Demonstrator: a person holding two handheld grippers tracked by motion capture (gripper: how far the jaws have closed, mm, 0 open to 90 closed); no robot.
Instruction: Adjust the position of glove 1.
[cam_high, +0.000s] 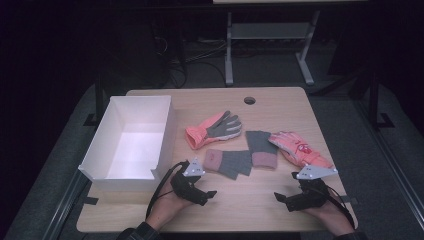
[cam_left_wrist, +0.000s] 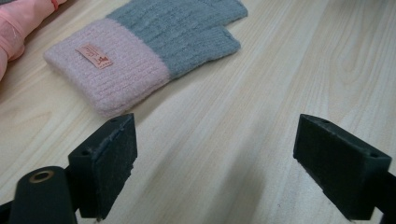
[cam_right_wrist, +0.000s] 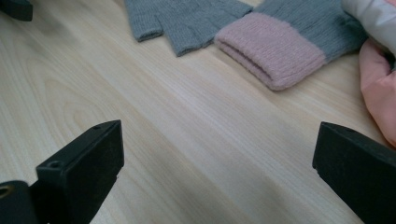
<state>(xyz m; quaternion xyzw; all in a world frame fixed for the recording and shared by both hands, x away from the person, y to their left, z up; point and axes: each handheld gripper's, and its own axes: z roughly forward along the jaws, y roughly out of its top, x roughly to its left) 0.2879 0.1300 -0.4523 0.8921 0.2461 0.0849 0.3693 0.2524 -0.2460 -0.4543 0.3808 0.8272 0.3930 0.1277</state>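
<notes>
Two knit fingerless gloves, grey with pink cuffs, lie flat mid-table: one (cam_high: 228, 163) (cam_left_wrist: 140, 60) just beyond my left gripper (cam_high: 206, 195), the other (cam_high: 261, 148) (cam_right_wrist: 280, 51) to its right. A coral glove with a grey palm (cam_high: 215, 129) lies behind them. A pink padded glove (cam_high: 301, 149) (cam_right_wrist: 380, 84) lies at the right. My left gripper (cam_left_wrist: 217, 154) stands open over bare wood, short of the labelled pink cuff. My right gripper (cam_high: 282, 200) (cam_right_wrist: 219, 154) is also open, with nothing between its jaws, near the table's front right.
An open white box (cam_high: 131, 172) stands at the table's left side, close to my left hand. The wooden table (cam_high: 245, 215) has a round cable hole (cam_high: 249, 100) near its far edge. Bare wood lies between the two grippers at the front.
</notes>
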